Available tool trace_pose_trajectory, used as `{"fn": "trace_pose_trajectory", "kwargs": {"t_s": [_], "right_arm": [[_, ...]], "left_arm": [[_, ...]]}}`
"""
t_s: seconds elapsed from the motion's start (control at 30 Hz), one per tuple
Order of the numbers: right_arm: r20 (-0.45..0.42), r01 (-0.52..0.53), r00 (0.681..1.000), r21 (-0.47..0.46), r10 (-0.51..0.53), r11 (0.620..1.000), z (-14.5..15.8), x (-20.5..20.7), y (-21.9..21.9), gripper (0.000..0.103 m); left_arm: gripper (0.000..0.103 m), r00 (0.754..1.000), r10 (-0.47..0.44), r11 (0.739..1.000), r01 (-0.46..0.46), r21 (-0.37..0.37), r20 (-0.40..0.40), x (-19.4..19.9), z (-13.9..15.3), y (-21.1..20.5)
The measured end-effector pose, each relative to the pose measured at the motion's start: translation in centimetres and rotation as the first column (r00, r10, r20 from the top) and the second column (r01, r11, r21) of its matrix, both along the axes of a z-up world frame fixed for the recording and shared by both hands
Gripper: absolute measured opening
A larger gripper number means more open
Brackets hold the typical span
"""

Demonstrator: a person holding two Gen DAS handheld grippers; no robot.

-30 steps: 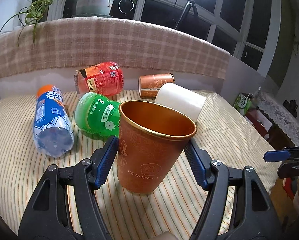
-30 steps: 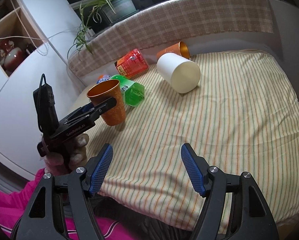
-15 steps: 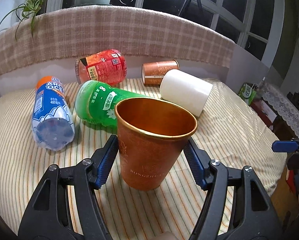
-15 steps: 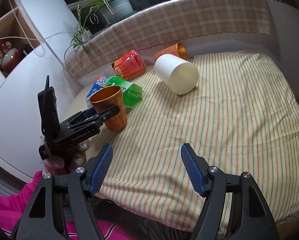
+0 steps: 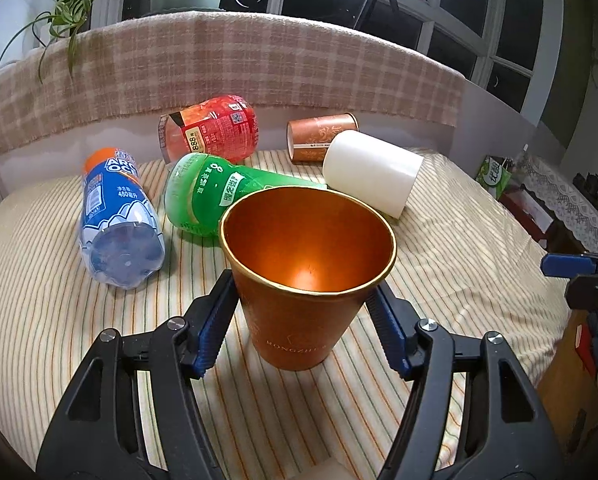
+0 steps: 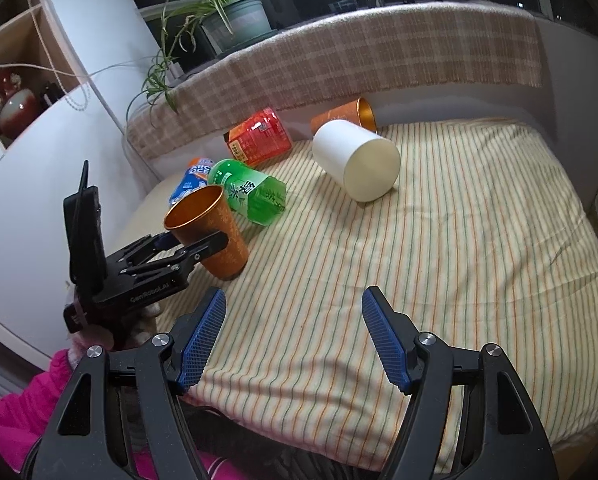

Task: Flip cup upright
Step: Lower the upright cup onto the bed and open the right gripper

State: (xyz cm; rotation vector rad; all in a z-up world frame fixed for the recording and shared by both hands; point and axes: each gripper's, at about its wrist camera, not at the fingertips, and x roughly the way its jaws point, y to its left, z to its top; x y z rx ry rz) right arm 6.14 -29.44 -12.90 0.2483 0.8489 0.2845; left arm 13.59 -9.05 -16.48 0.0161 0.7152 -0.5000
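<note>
While upright on striped cloth [image 5: 459, 240], orange cup [image 5: 303, 280] holds nothing | left tool [image 5: 301, 320] grasps it | right tool [image 6: 293, 338] released

white cup [image 5: 373, 172] on its side, green bottle [image 5: 215, 190], blue bottle [image 5: 117, 216], red can [image 5: 211, 132], striped cloth [image 6: 459, 240]

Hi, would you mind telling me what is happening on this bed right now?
A person holds a gripper in each hand. The left gripper is shut on the orange cup, which stands upright, mouth up, on the striped sheet. The right gripper hangs open over the near edge, holding nothing. A white cup, another orange cup and three bottles lie on their sides behind.
</note>
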Motion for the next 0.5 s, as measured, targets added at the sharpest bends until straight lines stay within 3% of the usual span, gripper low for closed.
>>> {"fn": "trace_pose_trajectory", "kwargs": {"t_s": [0.13,0.2,0.27,0.5], "right_arm": [[0.003,0.005,1.000,0.007,-0.005,1.000,0.0,0.0,0.1,0.070],[0.004,0.006,1.000,0.010,-0.006,1.000,0.0,0.0,0.2,0.070],[0.006,0.008,1.000,0.013,-0.008,1.000,0.1,0.0,0.3,0.070],[0.024,0.019,1.000,0.031,-0.019,0.999,0.4,-0.5,0.6,0.070]], "left_arm": [[0.067,1.000,-0.013,1.000,0.013,0.010,0.008,-0.5,0.2,0.1],[0.080,1.000,-0.009,1.000,0.009,0.023,0.023,-0.9,0.4,0.2],[0.085,0.999,-0.009,1.000,0.009,0.019,0.036,-1.2,0.7,0.4],[0.091,0.997,0.020,1.000,-0.020,0.005,0.069,-2.8,1.9,1.7]]}}
